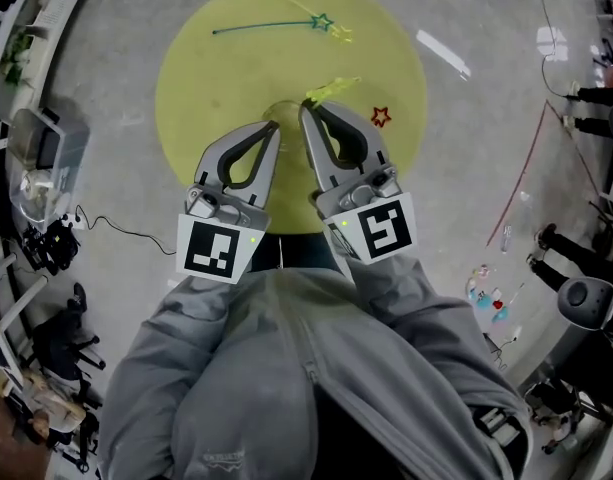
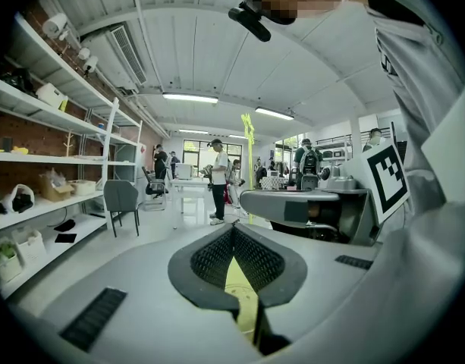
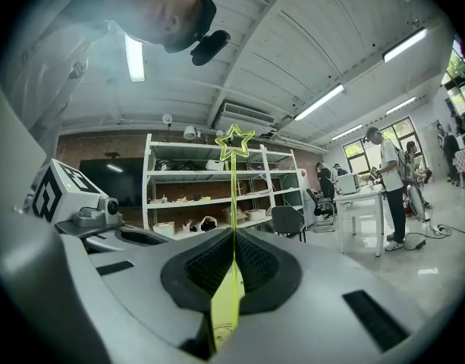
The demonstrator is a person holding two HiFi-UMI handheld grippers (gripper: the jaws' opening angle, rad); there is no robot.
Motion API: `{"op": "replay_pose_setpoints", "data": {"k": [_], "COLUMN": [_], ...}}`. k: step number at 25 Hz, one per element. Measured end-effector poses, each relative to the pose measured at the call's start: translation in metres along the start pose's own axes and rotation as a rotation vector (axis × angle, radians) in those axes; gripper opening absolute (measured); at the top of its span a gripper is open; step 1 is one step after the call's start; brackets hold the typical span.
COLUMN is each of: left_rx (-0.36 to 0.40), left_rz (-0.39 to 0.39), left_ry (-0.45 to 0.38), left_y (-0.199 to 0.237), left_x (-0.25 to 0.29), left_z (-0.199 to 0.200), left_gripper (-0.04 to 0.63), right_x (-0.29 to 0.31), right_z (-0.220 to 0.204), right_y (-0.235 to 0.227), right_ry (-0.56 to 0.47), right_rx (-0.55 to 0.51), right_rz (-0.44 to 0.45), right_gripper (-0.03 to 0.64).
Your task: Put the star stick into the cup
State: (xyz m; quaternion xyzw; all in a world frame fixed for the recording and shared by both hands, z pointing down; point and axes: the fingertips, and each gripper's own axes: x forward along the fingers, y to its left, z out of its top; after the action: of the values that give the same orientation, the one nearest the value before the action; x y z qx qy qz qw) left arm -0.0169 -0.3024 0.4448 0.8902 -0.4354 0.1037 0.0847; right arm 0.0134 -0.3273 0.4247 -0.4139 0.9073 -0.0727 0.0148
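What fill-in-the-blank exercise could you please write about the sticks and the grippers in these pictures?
1. The right gripper is shut on a yellow stick tipped with a ____.
2. The teal star stick lies untouched on a round surface coloured ____.
3. The small loose star lying beside the right gripper is ____.
Missing words: star; yellow; red.
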Motion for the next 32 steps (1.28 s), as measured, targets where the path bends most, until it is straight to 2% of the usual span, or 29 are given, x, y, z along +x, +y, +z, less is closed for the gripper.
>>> {"op": "replay_pose_setpoints", "data": {"k": [5, 22, 32], "left_rx": [0.022, -0.035, -0.041], "left_rz": [-0.003, 0.013, 0.013], "left_ry": [0.023, 0.091, 0.102], "left_y": [0.003, 0.015, 0.019], "left_x": [0.012, 0.022, 0.02], "left_z": [-0.021, -0.073, -0.082], "left_gripper": [0.017, 0.017, 0.017], "right_x": [0.01, 0.03, 0.034], "right_z": [-0.026, -0.104, -0.114], "right_y": [-0.006, -0.009, -0.014], "right_ry": [0.014, 0.12, 0.157], "right_rx": [0.015, 0.041, 0.031], "right_rz": [-0.007, -0.034, -0.086], "right_gripper": [0.035, 0.035, 0.035]}}
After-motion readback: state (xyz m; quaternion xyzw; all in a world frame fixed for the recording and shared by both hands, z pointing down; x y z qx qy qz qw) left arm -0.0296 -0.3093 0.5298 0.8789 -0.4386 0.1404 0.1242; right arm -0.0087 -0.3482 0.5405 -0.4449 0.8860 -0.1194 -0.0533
